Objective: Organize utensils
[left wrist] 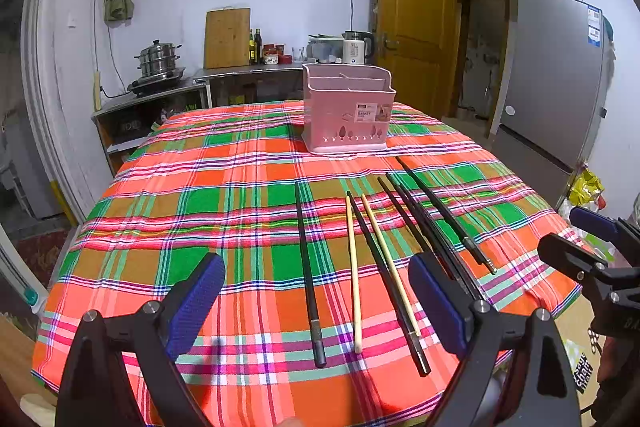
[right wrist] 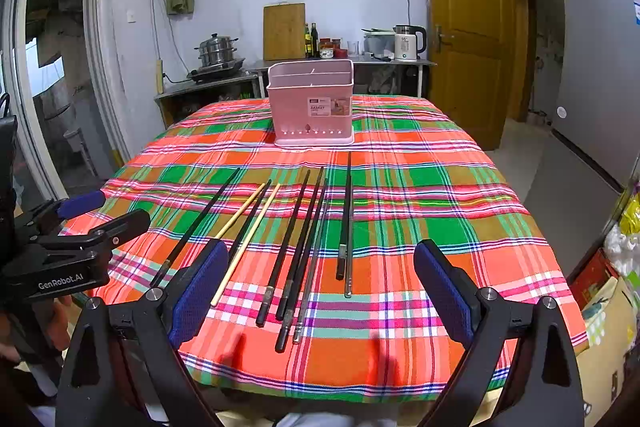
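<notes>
Black tool point(right wrist: 320, 291), blue ribbed pads point(right wrist: 198, 293), silver screws point(right wrist: 155, 293)

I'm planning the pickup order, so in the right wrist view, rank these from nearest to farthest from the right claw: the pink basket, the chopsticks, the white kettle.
1. Chopsticks, on the cloth just ahead of the right claw.
2. Pink basket, at the table's far end.
3. White kettle, on the back counter, right of centre.

Even, bright daylight filling both views, entering from glass doorway point(right wrist: 36, 99) at left edge. Soft faint shadows lying on tablecloth point(right wrist: 420, 195) at bottom centre. Fisheye bending walls, corners vignetting black. Focus staying sharp; no glare.
</notes>
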### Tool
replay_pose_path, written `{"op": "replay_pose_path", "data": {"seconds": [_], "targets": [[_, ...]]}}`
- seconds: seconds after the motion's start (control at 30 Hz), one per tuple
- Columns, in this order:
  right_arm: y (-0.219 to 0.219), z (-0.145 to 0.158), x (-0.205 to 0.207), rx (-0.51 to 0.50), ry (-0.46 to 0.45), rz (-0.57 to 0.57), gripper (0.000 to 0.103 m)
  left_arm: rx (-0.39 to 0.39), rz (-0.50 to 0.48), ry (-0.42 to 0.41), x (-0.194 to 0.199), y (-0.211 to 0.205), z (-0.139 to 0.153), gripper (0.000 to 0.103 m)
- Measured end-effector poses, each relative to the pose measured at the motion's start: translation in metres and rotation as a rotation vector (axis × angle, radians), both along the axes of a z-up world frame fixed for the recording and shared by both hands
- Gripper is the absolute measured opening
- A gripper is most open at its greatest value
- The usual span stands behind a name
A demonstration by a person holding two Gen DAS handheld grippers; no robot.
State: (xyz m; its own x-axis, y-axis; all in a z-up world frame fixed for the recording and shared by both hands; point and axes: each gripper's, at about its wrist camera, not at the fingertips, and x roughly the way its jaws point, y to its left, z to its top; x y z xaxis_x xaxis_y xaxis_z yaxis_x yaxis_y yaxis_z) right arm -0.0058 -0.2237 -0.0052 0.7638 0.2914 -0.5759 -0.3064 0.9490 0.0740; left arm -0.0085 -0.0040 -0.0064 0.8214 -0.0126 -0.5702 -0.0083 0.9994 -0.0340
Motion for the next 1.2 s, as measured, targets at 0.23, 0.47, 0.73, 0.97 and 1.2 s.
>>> {"op": "replay_pose_path", "data": {"seconds": [0.23,0.47,0.73,0.97,1.2], "targets": [[0.0,0.0,0.001,0.001,0.004,0.001,0.095,0.007,0.001,0.01,0.002,-0.002,-0.002,0.094],[0.0,-0.004,0.007,0.006,0.017,0.014,0.095,-0.004,0.001,0.057,0.012,0.003,-0.006,0.094],[0.003,-0.009,0.034,0.03,0.047,0.043,0.095,-0.012,-0.029,0.131,0.046,0.013,-0.017,0.091],[0.008,-0.013,0.07,0.013,0.092,0.04,0.095,-0.03,-0.049,0.205,0.085,0.024,-0.036,0.086],[0.003,-0.023,0.134,0.034,0.195,0.002,0.085,-0.097,-0.037,0.318,0.136,0.042,-0.053,0.071]]}}
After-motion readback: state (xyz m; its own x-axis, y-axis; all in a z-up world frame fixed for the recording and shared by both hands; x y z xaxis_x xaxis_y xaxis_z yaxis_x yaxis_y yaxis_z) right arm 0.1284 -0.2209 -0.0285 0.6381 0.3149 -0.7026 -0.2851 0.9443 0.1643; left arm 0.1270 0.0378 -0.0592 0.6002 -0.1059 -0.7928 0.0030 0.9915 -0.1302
